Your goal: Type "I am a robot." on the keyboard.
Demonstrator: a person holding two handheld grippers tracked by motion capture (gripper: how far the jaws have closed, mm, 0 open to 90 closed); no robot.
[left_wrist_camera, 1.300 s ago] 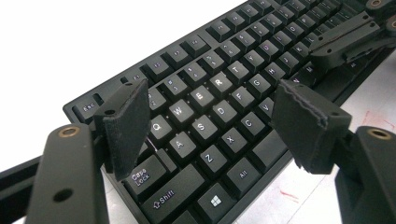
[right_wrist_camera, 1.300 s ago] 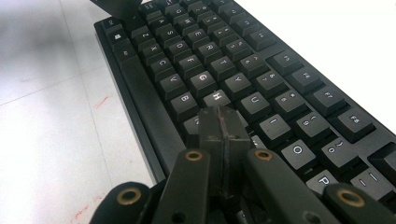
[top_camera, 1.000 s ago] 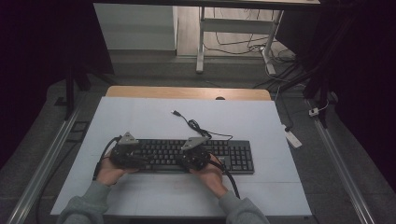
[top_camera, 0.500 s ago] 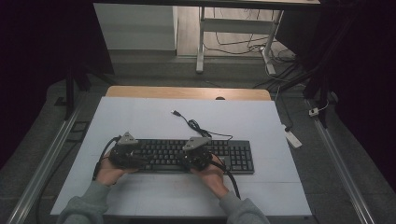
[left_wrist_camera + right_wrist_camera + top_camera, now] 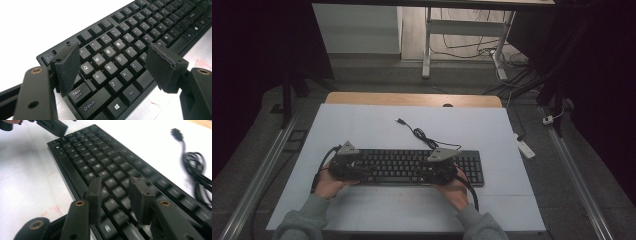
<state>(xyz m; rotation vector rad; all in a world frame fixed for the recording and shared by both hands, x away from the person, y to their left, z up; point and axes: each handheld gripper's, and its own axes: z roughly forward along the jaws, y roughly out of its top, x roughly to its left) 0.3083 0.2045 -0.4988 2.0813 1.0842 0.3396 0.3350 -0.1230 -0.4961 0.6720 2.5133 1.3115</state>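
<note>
Your black keyboard [image 5: 412, 166] lies flat on the white table [image 5: 362, 125], close to your edge, with its cable [image 5: 419, 134] curling away toward 12 o'clock. Your left gripper [image 5: 117, 65] hangs over the letter keys at the keyboard's 9 o'clock end. Its jaws stand wide apart and nothing is between them. Your right gripper [image 5: 116, 200] sits over the keys nearer the 3 o'clock end. Its jaws have just been opening, they are partly apart, and they pinch nothing; the keys just show through the gap.

It looks like you are about to press keys or take hold of the keyboard. Go slow and come straight down. Keep both hands level so the keyboard does not slide. Stay away from the cable at 12 o'clock.

You can read the keys Q, W, E, R, A, S, D, Z, X and C, plus Esc, Caps Lock, Shift and Alt. No brand name can be read.
</note>
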